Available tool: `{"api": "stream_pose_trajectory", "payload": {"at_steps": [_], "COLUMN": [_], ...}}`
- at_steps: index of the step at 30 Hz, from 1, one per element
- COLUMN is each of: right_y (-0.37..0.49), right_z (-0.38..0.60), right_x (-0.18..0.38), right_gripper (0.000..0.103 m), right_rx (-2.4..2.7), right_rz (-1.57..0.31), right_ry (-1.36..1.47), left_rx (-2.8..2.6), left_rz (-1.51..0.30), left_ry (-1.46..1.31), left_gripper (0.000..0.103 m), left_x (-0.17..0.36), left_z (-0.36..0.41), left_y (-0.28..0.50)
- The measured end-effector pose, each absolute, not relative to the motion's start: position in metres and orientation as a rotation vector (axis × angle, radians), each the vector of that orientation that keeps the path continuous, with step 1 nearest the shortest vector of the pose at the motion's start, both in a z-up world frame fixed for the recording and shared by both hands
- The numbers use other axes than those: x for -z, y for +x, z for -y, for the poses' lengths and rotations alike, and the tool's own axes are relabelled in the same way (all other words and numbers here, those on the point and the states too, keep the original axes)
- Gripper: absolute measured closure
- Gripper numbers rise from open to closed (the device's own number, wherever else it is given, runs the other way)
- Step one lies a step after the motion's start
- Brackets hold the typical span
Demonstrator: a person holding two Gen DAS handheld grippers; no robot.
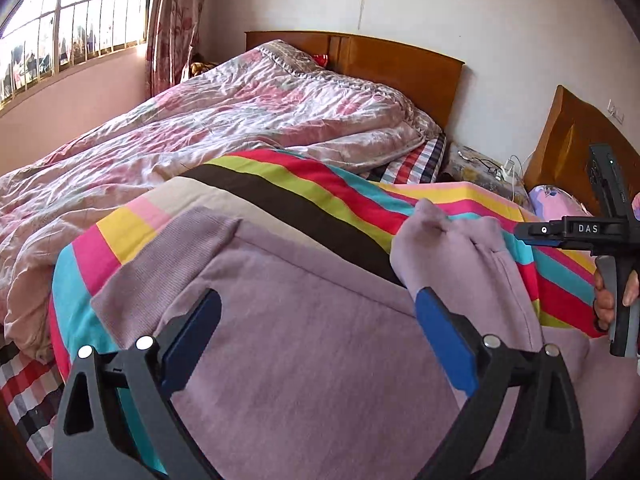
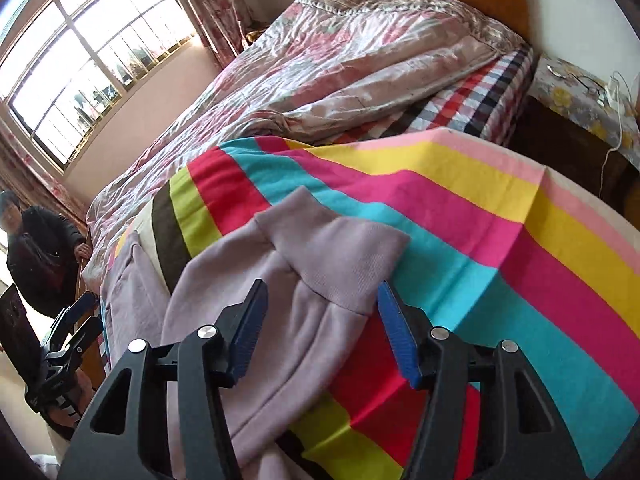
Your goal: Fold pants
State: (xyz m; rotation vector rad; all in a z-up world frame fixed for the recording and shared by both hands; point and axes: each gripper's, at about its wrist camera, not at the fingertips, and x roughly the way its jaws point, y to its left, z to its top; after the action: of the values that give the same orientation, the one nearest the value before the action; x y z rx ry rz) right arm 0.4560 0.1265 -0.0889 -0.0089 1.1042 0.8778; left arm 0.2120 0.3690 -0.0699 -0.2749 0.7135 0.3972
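Observation:
Lilac sweatpants [image 1: 304, 368] lie spread on a bright striped sheet [image 1: 280, 188] on the bed. One end of them is folded over into a bump [image 1: 444, 240]. My left gripper [image 1: 320, 296] hovers over the flat part, jaws wide open with only cloth below. My right gripper [image 2: 323, 286] stands open above the pants' ribbed end [image 2: 332, 240]; its blue pads [image 2: 394, 320] do not press the fabric. In the left wrist view the right gripper [image 1: 532, 236] sits at the right edge, held by a hand. In the right wrist view the left gripper [image 2: 80, 316] shows at the far left.
A crumpled pink floral quilt [image 1: 200, 120] covers the far bed half over a plaid sheet [image 2: 460, 108]. Wooden headboards [image 1: 400, 64] line the wall. A nightstand [image 2: 580, 96] holds cables and glasses. A person in a dark jacket [image 2: 36, 256] stands by the window.

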Motion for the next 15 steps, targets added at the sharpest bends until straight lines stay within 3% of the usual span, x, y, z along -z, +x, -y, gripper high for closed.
{"api": "stream_pose_trajectory", "payload": {"at_steps": [4,15], "right_y": [0.456,0.451], "right_z": [-0.137,-0.118], "right_x": [0.104,0.117], "right_gripper": [0.061,0.064], "right_rx": [-0.927,-0.911], "right_rz": [-1.135,-1.222], "right_ry": [0.025,0.165], "left_rx": [-0.424,-0.502], "left_rz": [-0.812,-0.697], "left_ry": [-0.300,-0.424], "left_gripper": [0.005,0.005], "left_x": [0.108,0.079], "left_z": [-0.379,-0.416], "left_y": [0.217,0.133]}}
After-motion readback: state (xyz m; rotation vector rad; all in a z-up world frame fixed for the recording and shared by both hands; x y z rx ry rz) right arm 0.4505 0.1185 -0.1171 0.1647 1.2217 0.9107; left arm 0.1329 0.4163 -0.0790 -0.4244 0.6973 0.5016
